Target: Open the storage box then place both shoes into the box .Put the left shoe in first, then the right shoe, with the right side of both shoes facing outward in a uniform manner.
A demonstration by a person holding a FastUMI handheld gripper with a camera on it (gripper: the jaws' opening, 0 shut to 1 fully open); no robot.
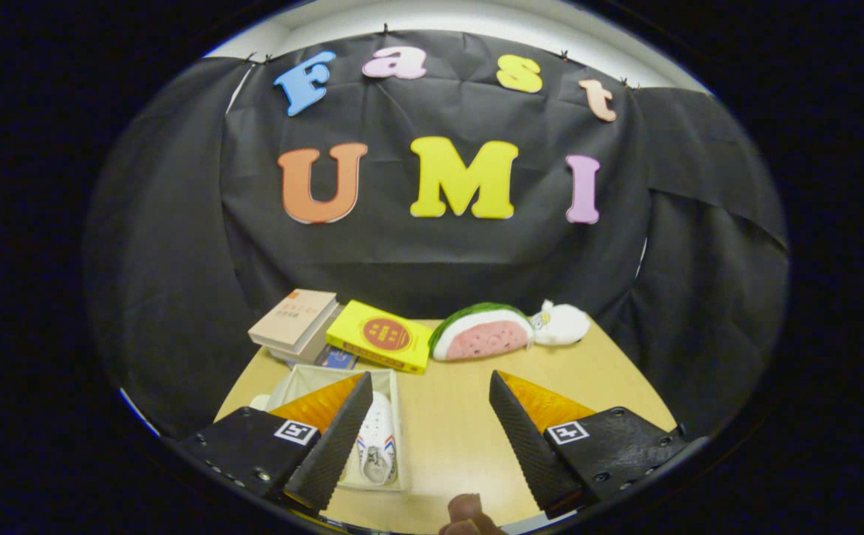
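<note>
Gripper fingers apart above wooden table, black-draped booth behind.

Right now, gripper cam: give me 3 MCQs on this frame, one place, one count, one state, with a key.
1. Where is the white shoe?
A. inside the open storage box
B. on the yellow book
C. between the fingers

2. How many shoes show in the box?
A. none
B. one
C. three

3. How does the gripper stand?
A. shut on the shoe
B. shut on the watermelon plush
C. open, holding nothing

Key:
1 A: the shoe lies within the box walls, beside the left finger.
2 B: one white shoe is visible there; the finger hides part of the box.
3 C: the fingers stand wide apart over bare table, nothing between them.

Beyond them lie the yellow book and watermelon plush.
</note>
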